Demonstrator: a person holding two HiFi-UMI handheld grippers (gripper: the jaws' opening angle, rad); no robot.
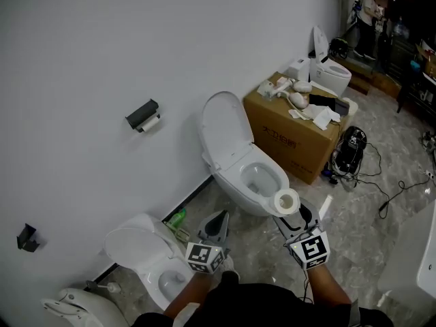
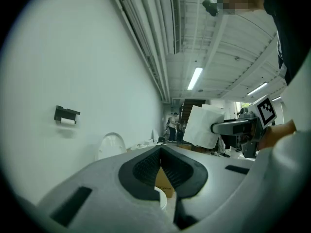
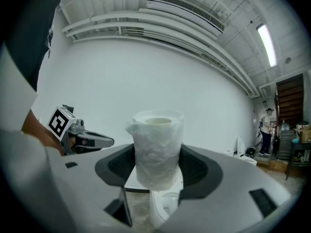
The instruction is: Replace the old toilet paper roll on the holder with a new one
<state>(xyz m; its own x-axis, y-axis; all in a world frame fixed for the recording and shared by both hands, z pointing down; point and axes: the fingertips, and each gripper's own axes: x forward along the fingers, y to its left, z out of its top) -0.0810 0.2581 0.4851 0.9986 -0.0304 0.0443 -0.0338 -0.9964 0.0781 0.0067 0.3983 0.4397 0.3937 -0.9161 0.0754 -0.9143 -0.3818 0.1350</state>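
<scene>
White wall around holder, toilets beneath.

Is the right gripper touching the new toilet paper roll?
Touching. In the right gripper view, the right gripper squeezes the wrapped toilet paper roll between both pads.

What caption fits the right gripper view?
Right gripper grips a wrapped toilet paper roll upright before a white wall.

You're facing a plain white wall. The floor is grey and marbled. An open toilet sits just beside a cardboard box, with more toilets at lower left. There's a fluorescent strip light on the white ribbed ceiling.
</scene>
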